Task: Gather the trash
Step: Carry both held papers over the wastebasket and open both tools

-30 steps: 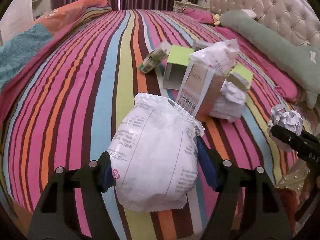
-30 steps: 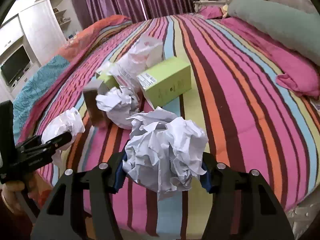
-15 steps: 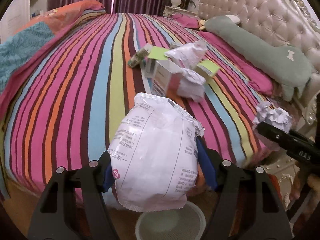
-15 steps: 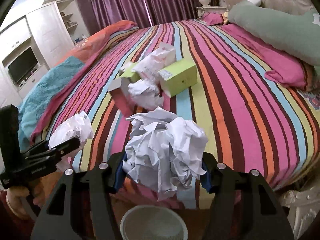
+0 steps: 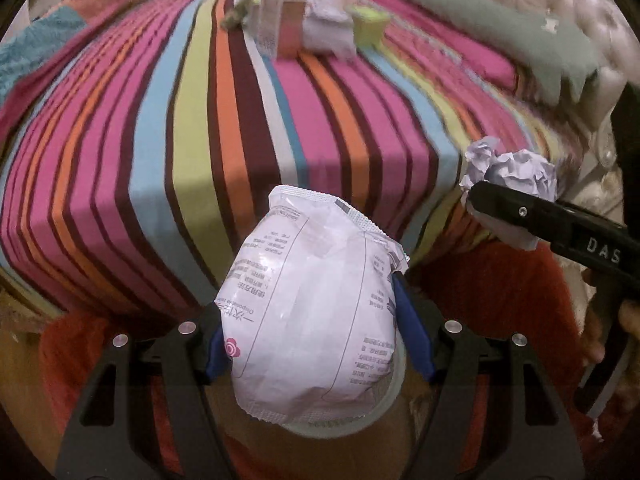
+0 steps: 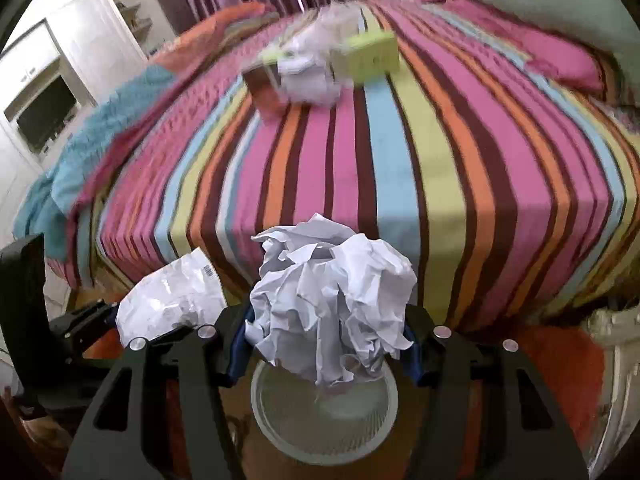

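Note:
My left gripper [image 5: 316, 344] is shut on a puffy white printed plastic packet [image 5: 312, 312], held over the pale round waste bin [image 5: 384, 404] on the floor; most of the bin is hidden behind the packet. My right gripper [image 6: 328, 336] is shut on a crumpled white paper ball [image 6: 332, 304], directly above the same mesh bin [image 6: 324, 412]. Each gripper shows in the other's view: the paper ball [image 5: 512, 184] at right, the packet [image 6: 172, 300] at lower left. More trash, boxes and wrappers [image 6: 320, 64], lies blurred on the far part of the striped bed [image 5: 200, 128].
The bed's foot edge [image 6: 400, 240] hangs just behind the bin. A red rug [image 6: 560, 360] covers the floor around it. A green pillow [image 5: 500, 36] and tufted headboard lie at the far right, a white cabinet with a screen [image 6: 44, 116] at the left.
Both grippers have pulled back from over the bed and sunk, still holding the packet and the paper ball. The bed's edge and the bin below have come into view.

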Demonstrator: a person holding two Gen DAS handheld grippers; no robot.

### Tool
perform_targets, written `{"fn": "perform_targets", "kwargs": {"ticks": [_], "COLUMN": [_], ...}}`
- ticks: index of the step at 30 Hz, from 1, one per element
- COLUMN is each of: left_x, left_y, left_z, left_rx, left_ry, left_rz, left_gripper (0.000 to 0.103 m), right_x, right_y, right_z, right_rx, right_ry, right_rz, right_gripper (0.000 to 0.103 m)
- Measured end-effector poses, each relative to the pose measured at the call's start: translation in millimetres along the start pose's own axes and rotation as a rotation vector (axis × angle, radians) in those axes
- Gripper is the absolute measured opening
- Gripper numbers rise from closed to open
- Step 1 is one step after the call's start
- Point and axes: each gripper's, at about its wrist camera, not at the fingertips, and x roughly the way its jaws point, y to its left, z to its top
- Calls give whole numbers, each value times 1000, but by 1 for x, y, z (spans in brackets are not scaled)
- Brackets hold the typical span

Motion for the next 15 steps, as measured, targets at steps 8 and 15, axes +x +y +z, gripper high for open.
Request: {"fn": "perform_targets", "kwargs": {"ticks": [8,15], "left_x": [46,92], "left_y": [13,19], "left_z": [-26,-38], "left_rx": [-74,-90], "left_ry": [197,387], "left_rz": [5,-16], "left_gripper": [68,68], "right_x": [54,96], "right_y": [-7,-21], "right_z": [-38,-49], "right_rx": [83,183], "right_ry": [219,394], "right_rz": [-6,11], "right_gripper": [56,56]}}
